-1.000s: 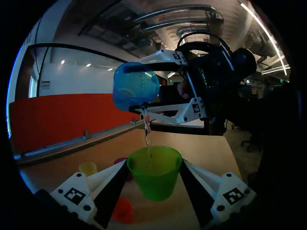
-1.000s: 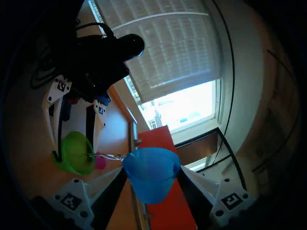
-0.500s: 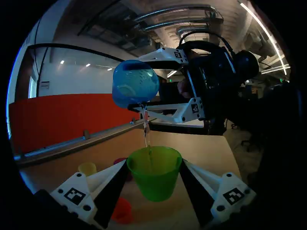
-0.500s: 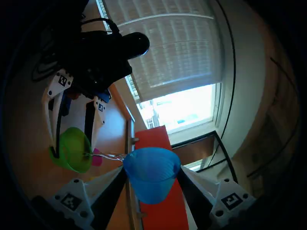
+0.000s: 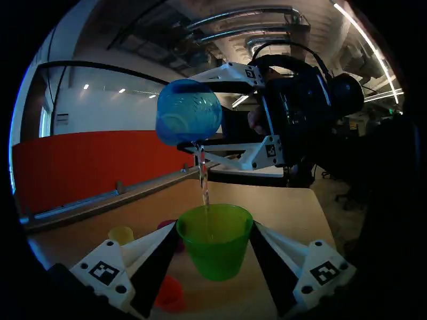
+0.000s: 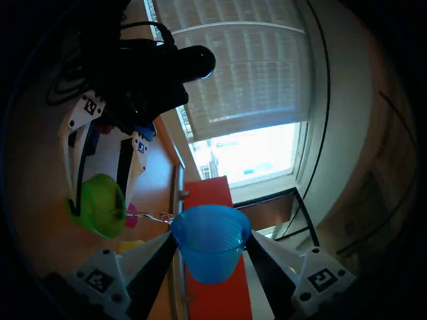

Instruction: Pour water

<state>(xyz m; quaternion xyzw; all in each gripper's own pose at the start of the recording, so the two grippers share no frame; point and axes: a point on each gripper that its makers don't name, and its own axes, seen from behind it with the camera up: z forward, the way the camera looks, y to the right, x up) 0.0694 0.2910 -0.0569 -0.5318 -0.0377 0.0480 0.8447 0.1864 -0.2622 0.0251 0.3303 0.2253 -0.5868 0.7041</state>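
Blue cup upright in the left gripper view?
No, the blue cup is tipped, a water stream falling from its rim into the green cup.

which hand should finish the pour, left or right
Right, probably: the right tongs hold the tilted blue cup, its stream landing in the green cup held upright by the left tongs.

This looks like an open-plan office. Bare pipes and long strip lights run under the open ceiling. A long wooden desk stands against a low red partition, with a glass-walled room behind it. On another side there is a big window with a half-lowered white blind.
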